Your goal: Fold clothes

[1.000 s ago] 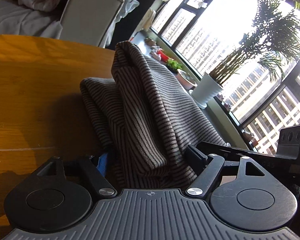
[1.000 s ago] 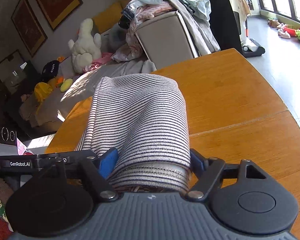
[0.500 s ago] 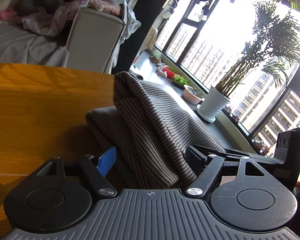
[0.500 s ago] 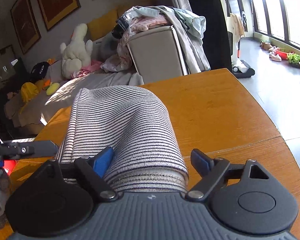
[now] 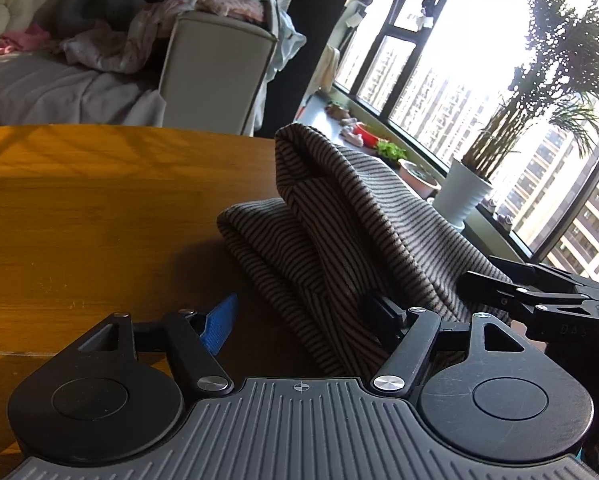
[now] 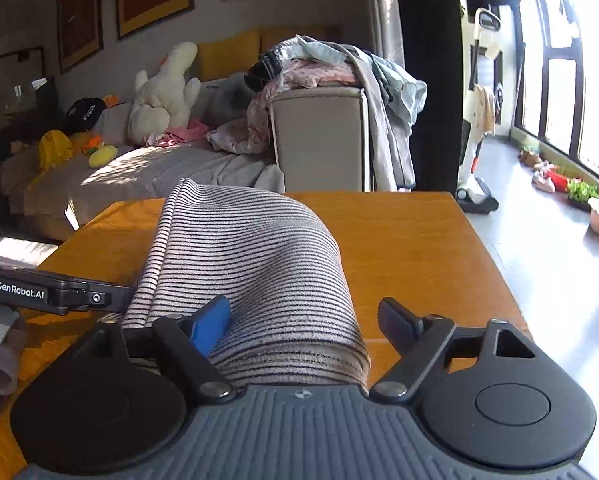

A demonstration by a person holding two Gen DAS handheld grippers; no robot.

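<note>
Striped garment (image 5: 339,240) lies bunched on the wooden surface (image 5: 99,208), draped between both sets of tongs. Your left tongs (image 5: 303,320) are released: the fingers stand wide apart, cloth touching only the right finger. Your right tongs (image 6: 303,320) are likewise released, the knit hem (image 6: 291,360) resting against the blue left pad (image 6: 211,324). Bare surface extends left and far; its far edge meets the sofa (image 6: 139,176). The fabric is soft ribbed knit, folded into rounded humps.
</note>
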